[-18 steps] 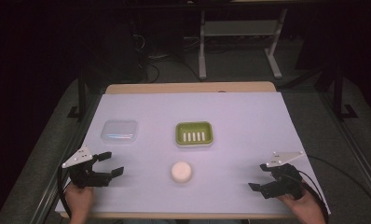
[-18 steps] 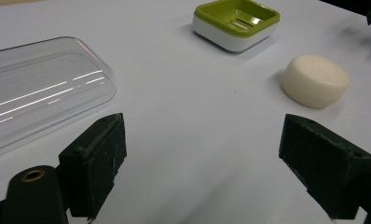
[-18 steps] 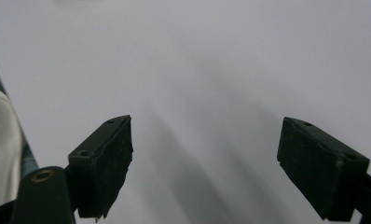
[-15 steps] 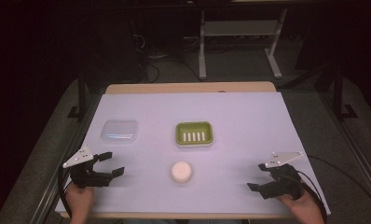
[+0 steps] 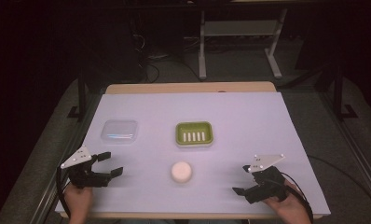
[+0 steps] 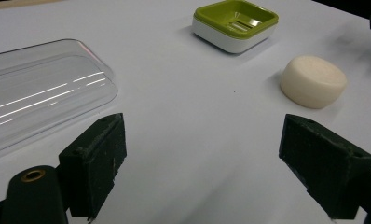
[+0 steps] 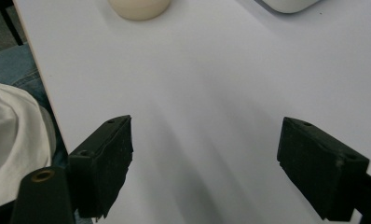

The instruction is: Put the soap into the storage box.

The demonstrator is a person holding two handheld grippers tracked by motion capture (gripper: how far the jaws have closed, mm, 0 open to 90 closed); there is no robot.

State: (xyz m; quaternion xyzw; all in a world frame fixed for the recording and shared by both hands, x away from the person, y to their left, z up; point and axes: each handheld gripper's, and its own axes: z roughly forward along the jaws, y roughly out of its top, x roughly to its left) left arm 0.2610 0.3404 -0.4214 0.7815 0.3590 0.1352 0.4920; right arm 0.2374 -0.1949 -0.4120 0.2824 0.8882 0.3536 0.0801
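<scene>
High view: at the near edge of the white table, left gripper and right gripper rest with jaws spread, empty. Between them lies a cream soap bar, unobstructed; beyond it a green soap dish and, left, a clear plastic lid.

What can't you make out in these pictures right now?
- Soap: in the right gripper view, its top is cut off by the upper edge.
- Dish: same view, one corner inside the frame.
- Clear lid: in the left gripper view, it runs off the left edge.
- Dish slots: high view, too small for detail.
</scene>
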